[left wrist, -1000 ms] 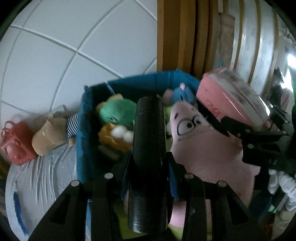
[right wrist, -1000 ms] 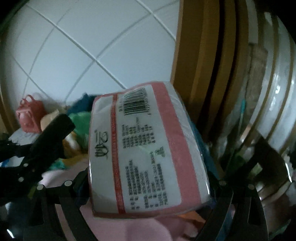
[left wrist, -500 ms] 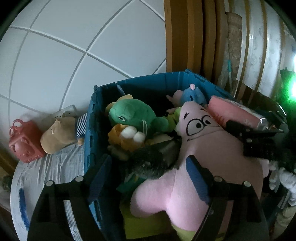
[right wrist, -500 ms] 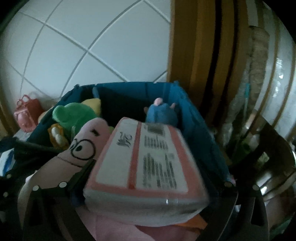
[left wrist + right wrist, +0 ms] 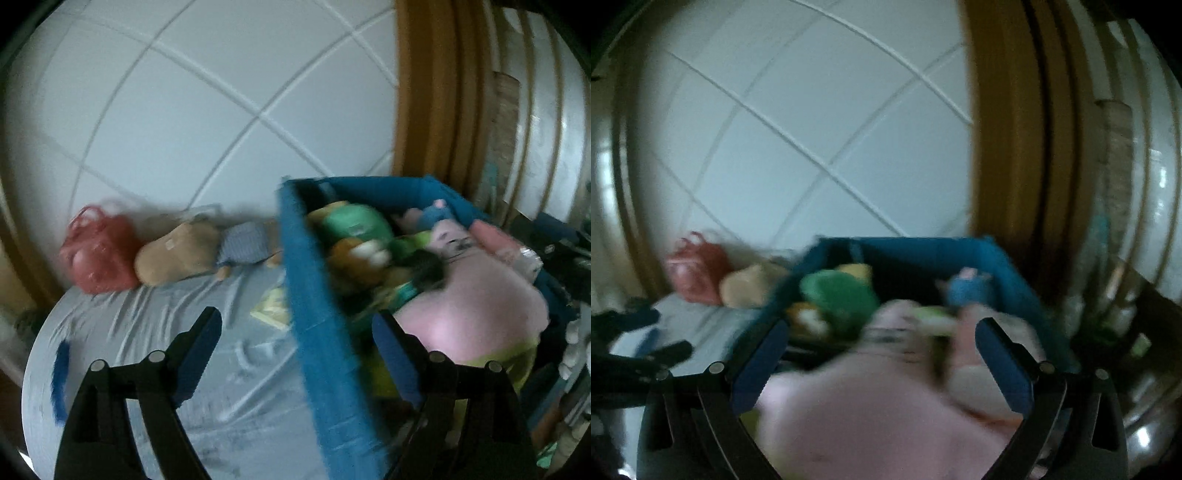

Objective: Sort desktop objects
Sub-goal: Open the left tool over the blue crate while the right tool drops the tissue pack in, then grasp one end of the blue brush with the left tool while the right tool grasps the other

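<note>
The blue bin (image 5: 317,314) sits at your left view's 3 o'clock, crammed with a pink plush (image 5: 476,306) and a green plush (image 5: 351,225). Your left gripper (image 5: 295,350) and right gripper (image 5: 882,354) both gape wide, empty. A red bag (image 5: 98,254) lies at 9 o'clock.

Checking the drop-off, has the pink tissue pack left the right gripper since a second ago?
Yes. The right gripper is open and empty; the tissue pack now lies inside the blue bin, against its right wall.
</note>
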{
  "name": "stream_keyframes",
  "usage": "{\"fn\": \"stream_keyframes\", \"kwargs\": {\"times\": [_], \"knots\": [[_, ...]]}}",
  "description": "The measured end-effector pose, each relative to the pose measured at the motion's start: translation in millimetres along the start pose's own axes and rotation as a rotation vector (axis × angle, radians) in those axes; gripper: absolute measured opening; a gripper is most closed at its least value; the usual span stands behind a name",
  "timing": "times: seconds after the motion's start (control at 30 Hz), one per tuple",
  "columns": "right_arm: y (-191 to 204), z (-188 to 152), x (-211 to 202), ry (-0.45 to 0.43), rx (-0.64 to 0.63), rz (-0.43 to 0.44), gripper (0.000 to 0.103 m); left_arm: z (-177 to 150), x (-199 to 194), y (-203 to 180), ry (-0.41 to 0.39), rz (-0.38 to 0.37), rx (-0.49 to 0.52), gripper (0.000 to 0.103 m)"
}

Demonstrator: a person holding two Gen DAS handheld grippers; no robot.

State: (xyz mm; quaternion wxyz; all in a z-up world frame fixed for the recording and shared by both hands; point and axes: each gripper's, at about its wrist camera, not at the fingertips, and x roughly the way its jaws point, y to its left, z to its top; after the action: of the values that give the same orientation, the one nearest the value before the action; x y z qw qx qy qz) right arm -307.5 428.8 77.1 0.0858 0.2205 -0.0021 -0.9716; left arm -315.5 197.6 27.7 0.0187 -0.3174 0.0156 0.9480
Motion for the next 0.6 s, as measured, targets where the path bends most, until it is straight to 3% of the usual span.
{"fn": "stream_keyframes", "kwargs": {"times": [0.13, 0.27, 0.5, 0.6], "knots": [[70.5, -3.1, 0.6, -0.006, -0.017, 0.104, 0.103, -33.1, -5.9, 74.4, 0.038, 0.061, -0.061, 0.084], [148.9, -12.8, 6.6, -0.008, -0.067, 0.148, 0.103, -63.9, -7.8, 151.2, 0.071, 0.095, -0.097, 0.084], [282.0, -41.9, 39.1, 0.039, -0.060, 0.172, 0.103, -105.6, -0.4, 297.7, 0.151, 0.118, -0.114, 0.084], [312.7, -58.5, 73.4, 0.131, -0.046, 0.164, 0.103, -118.1, 9.8, 347.8, 0.201, 0.143, -0.132, 0.084]]}}
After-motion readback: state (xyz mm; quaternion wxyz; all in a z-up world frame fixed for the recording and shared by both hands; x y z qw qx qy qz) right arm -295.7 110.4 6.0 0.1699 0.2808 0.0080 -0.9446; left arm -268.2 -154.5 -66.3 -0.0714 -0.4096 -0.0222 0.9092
